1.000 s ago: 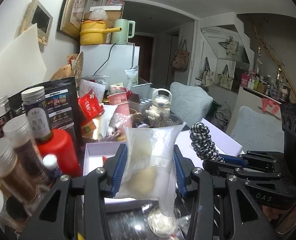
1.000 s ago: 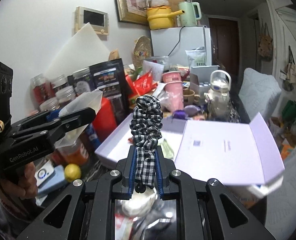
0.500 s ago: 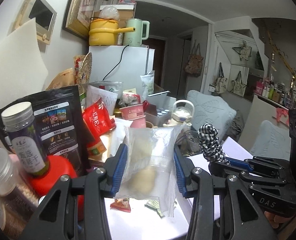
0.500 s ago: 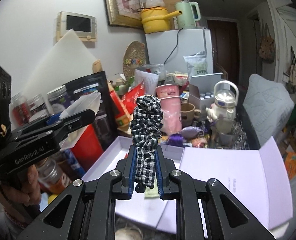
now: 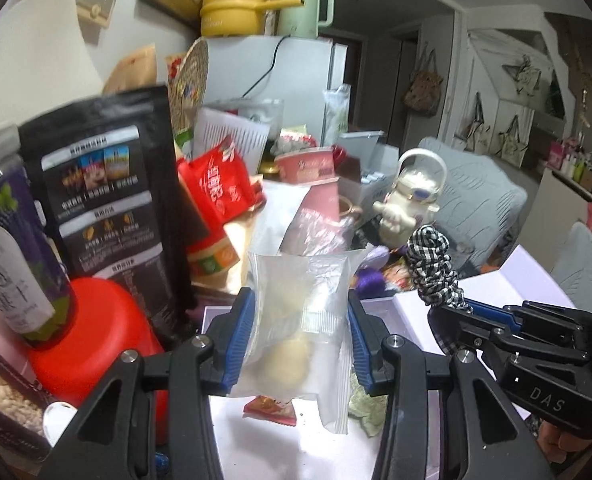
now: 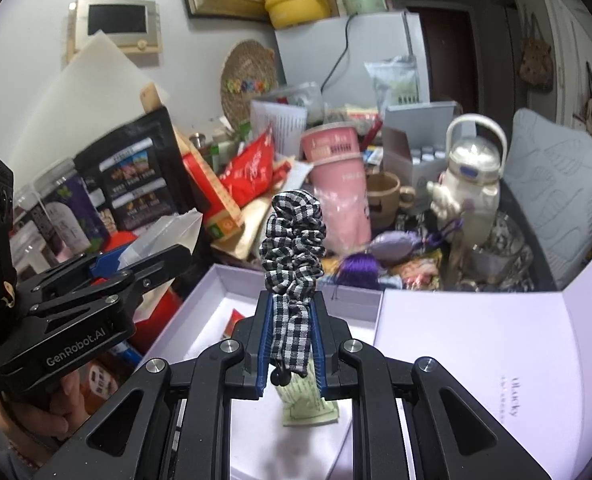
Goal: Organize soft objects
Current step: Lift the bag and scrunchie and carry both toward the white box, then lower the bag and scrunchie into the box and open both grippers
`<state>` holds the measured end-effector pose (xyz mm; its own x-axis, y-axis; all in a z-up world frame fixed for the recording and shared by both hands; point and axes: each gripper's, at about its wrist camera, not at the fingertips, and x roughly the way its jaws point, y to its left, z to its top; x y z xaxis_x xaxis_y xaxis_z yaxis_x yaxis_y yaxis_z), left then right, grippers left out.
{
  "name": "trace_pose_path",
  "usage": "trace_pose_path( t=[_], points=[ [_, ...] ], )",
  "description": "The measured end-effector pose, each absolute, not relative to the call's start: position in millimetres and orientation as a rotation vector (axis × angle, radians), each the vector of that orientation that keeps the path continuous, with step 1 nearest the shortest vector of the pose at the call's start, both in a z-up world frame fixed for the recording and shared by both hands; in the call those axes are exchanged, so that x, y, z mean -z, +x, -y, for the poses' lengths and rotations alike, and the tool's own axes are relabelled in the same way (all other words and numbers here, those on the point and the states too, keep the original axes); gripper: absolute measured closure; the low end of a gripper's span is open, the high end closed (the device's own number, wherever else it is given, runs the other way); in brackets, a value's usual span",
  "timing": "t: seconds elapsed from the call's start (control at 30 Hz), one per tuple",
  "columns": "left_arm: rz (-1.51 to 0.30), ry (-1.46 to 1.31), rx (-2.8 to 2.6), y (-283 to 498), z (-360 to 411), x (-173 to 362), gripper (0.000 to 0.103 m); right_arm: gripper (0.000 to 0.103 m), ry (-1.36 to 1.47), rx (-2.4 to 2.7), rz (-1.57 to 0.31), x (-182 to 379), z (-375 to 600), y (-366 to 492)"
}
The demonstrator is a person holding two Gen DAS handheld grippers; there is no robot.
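Both carried items hang over the open lavender box [image 6: 200, 304], so the step in hand looks like delivery; next comes lowering and releasing inside. The left gripper [image 5: 300, 336] pinches a clear pastry packet [image 5: 300, 320]; the right gripper [image 6: 292, 344], pressed tight, clamps a checked scrunchie [image 6: 292, 248].

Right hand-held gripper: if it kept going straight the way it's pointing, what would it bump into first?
Probably the open lilac box. The right hand-held gripper, shut on the checked scrunchie, tilts down over its white floor, where a green packet lies just ahead. Depth is unclear.
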<state>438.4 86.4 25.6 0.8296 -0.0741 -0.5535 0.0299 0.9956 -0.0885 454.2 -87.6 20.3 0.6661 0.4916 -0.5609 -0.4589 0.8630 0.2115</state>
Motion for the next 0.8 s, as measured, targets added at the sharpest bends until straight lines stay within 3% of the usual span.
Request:
trace_pose_path(
  t=[0.8],
  points=[
    [-0.896, -0.049, -0.035, 486.7, -84.5, 49.6, 0.059, 0.084, -0.049, -0.512, -0.934, 51.0, 54.7, 489.9]
  ],
)
